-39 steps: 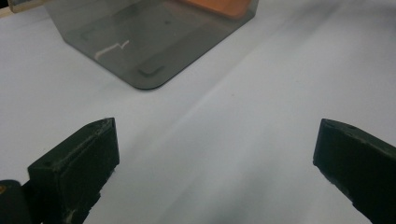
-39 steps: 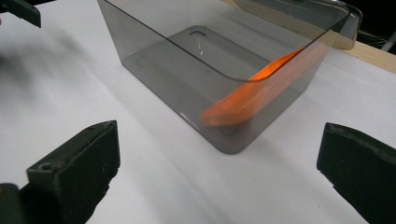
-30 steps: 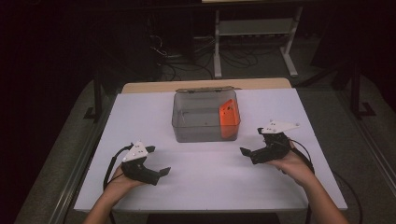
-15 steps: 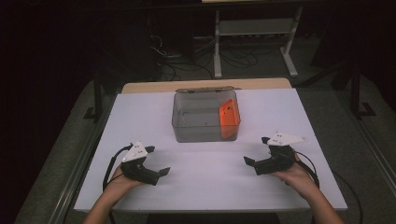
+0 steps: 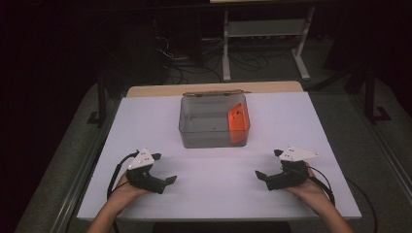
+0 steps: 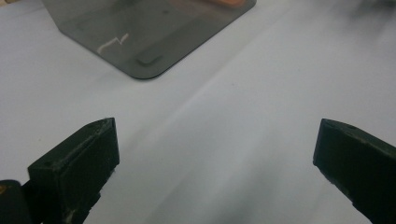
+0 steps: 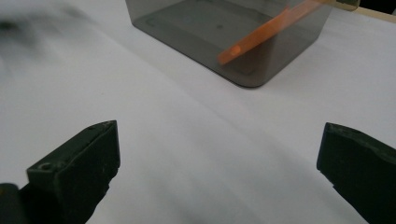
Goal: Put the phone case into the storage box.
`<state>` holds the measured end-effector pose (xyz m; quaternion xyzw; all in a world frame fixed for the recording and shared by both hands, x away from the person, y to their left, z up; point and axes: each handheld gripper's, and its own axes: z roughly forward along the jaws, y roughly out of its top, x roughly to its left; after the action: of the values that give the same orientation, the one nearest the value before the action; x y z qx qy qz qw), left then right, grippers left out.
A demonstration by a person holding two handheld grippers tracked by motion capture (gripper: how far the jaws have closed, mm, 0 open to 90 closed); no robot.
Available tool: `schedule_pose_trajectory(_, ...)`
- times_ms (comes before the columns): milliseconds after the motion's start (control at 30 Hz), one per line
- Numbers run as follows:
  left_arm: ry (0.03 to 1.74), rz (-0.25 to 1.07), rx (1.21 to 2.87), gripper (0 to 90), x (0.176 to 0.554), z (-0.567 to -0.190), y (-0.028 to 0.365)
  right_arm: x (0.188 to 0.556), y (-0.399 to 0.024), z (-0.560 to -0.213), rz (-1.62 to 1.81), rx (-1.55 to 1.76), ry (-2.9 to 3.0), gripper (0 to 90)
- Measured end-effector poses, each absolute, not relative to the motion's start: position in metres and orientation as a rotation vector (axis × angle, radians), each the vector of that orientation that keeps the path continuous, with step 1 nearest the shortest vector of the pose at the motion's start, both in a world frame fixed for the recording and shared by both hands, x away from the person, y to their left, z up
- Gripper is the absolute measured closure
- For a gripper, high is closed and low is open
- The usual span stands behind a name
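Resting on the near part of the table (image 5: 218, 194), left gripper (image 5: 167, 181) and right gripper (image 5: 261, 175) both have jaws wide apart, empty. Grey translucent box (image 5: 214, 121) sits mid-table, well apart from both; orange card (image 5: 239, 118) leans tilted against its right wall inside. Judged: start pose, approach not begun. Next move calls for reaching far, over the box rim. Open table all around; near edge close behind hands.

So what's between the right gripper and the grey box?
Nothing: just bare white table lies between the open right gripper and the grey box, seen in the right gripper view.
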<state>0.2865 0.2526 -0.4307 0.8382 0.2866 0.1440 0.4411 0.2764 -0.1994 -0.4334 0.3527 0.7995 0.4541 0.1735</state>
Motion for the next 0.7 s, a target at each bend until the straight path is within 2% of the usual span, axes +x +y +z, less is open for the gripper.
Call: schedule_pose_trajectory(700, 0.705, 0.355, 2.105, 0.0, 0.2882, -0.4367, 0.2528, 0.2721, -0.2037, -0.4398, 1.291, 1.016, 2.258, 0.0)
